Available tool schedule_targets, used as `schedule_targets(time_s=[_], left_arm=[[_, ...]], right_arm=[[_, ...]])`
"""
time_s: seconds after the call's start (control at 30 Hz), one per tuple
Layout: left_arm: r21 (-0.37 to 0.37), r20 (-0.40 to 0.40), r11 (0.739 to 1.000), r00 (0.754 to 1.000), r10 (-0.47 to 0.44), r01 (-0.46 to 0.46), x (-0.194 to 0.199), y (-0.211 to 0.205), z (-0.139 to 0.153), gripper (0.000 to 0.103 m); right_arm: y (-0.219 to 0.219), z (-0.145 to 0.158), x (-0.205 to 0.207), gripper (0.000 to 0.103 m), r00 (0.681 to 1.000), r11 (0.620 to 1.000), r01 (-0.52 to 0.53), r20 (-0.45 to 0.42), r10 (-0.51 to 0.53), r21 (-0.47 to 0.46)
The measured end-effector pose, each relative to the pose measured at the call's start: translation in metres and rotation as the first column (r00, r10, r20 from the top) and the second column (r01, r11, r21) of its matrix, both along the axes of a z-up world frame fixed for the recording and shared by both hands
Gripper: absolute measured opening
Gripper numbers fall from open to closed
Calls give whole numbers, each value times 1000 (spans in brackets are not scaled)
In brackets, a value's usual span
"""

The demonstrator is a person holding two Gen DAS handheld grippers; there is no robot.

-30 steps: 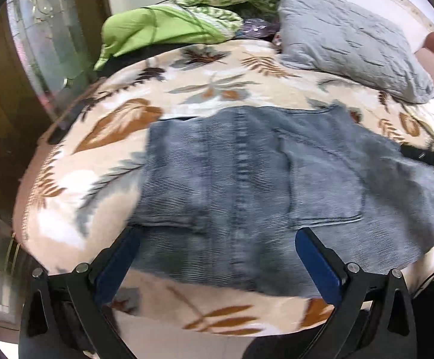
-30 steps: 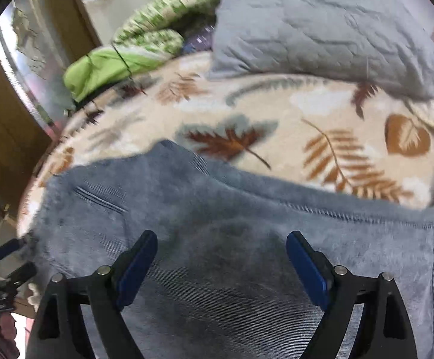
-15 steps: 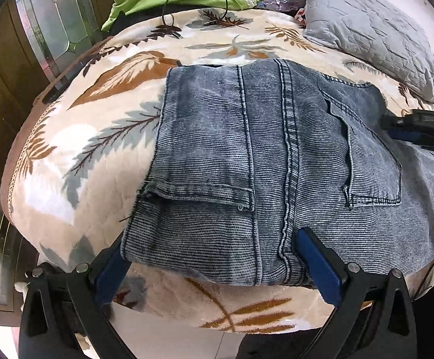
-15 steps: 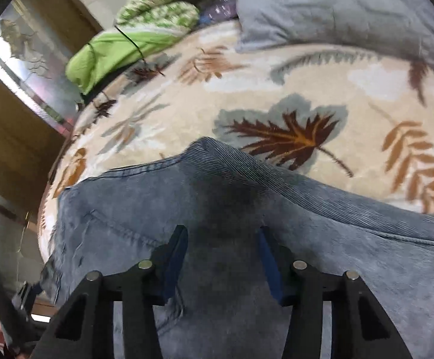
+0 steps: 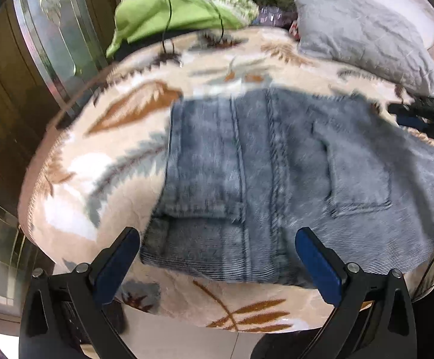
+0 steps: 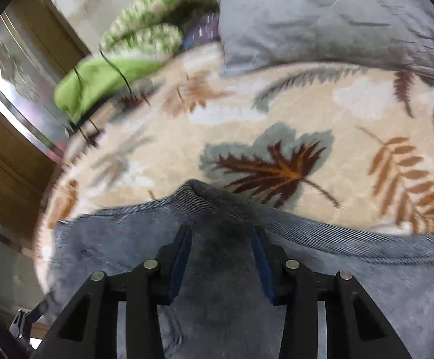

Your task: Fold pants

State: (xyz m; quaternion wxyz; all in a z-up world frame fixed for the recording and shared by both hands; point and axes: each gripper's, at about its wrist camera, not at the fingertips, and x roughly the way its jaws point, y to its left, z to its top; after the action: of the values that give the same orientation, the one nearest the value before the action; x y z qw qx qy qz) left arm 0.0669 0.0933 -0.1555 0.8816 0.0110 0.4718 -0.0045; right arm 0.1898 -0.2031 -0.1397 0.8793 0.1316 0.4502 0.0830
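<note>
Grey-blue denim pants [image 5: 277,179] lie folded on the leaf-patterned blanket [image 5: 97,164], waistband and back pocket facing the near bed edge. My left gripper [image 5: 217,257] hovers open over that near edge, its blue pads either side of the waistband and touching nothing. My right gripper [image 6: 221,239] sits at the pants' [image 6: 366,269] far edge. Its jaws are closing, and a raised ridge of denim is pinched between the pads. In the left wrist view the right gripper [image 5: 420,116] shows at the right border.
A grey quilted pillow [image 5: 360,39] and green bedding [image 5: 169,18] with a thin black cable lie at the bed's far end. A wooden door with patterned glass [image 5: 37,59] stands to the left. The floor drops away below the bed's near edge.
The right jaws have narrowed from wide apart onto the denim, bunching its edge into a ridge. The left gripper dipped closer to the waistband, then drew back, and stays open.
</note>
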Motion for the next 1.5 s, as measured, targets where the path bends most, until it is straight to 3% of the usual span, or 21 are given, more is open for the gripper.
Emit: schedule_targets(time_s=[0.2, 0.43, 0.53, 0.63, 0.73, 0.87, 1.03, 1.13, 1.27, 1.33, 1.4, 1.5], left_arm=[[-3, 63, 994, 992, -108, 108, -6, -41, 26, 103], [43, -62, 975, 975, -215, 218, 8, -98, -10, 103], [59, -118, 974, 970, -211, 219, 12, -105, -27, 103], [36, -133, 977, 970, -202, 208, 13, -99, -27, 103], [68, -139, 972, 966, -216, 227, 9, -98, -25, 103], [101, -141, 970, 969, -204, 219, 6, -99, -20, 103], [126, -106, 965, 970, -218, 231, -2, -112, -8, 103], [135, -100, 958, 965, -242, 254, -1, -126, -4, 103], [159, -146, 954, 962, -231, 253, 4, -133, -22, 103], [118, -150, 964, 964, -219, 237, 7, -126, -24, 103], [96, -162, 970, 965, -205, 222, 8, -120, -25, 103], [122, -156, 970, 969, -191, 211, 7, -121, -20, 103]], right_arm=[[-73, 30, -75, 47, 994, 996, 90, 51, -92, 26], [-170, 24, -154, 47, 971, 971, 238, -24, -237, 41], [-213, 10, -180, 47, 946, 945, 321, -57, -318, 64], [-256, -4, -204, 47, 909, 908, 416, -67, -412, 55], [-291, -11, -223, 47, 883, 858, 466, -56, -466, 217], [-293, 7, -232, 47, 870, 860, 483, 17, -492, 163], [-282, 19, -229, 47, 901, 878, 404, 56, -431, 257], [-261, 11, -218, 47, 930, 885, 335, 35, -365, 322], [-242, -13, -208, 47, 958, 893, 272, -17, -285, 357], [-242, -30, -211, 47, 957, 891, 288, -64, -284, 351], [-251, -34, -218, 46, 952, 866, 297, -55, -301, 403], [-258, -21, -225, 46, 937, 879, 338, -36, -347, 335]])
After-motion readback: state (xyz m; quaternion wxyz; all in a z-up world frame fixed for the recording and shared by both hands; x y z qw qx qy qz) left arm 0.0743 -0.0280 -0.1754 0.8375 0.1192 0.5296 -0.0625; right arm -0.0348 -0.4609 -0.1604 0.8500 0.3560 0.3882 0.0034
